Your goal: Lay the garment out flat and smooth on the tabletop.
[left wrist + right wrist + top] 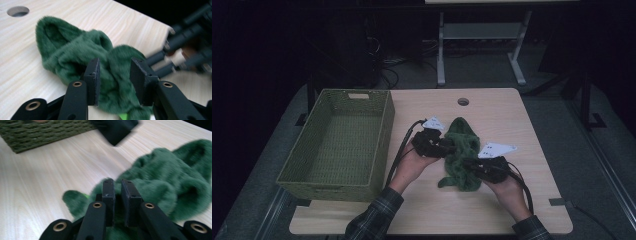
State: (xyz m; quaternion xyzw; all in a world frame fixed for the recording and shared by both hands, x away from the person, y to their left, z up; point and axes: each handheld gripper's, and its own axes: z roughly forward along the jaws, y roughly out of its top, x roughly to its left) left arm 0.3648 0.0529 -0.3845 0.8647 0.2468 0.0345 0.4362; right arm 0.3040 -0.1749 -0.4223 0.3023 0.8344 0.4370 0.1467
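Observation:
A fuzzy dark green cloth (460,136) lies bunched on the light wooden table (492,210), right of the middle. From the left, my left gripper (452,148) reaches its upper part. In the left gripper view the jaws of the left gripper (115,75) stand apart over the cloth (72,50), and the pads do not press it. My right gripper (468,163) sits at the cloth's lower right. Its jaws (118,187) are nearly together, with a fold of the cloth (175,177) pinched between them.
A green woven basket (384,130) stands empty on the table's left side, and its wall (37,135) is at the top left of the right gripper view. A round cable hole (463,101) sits near the far edge. Desk legs and cables are on the floor beyond.

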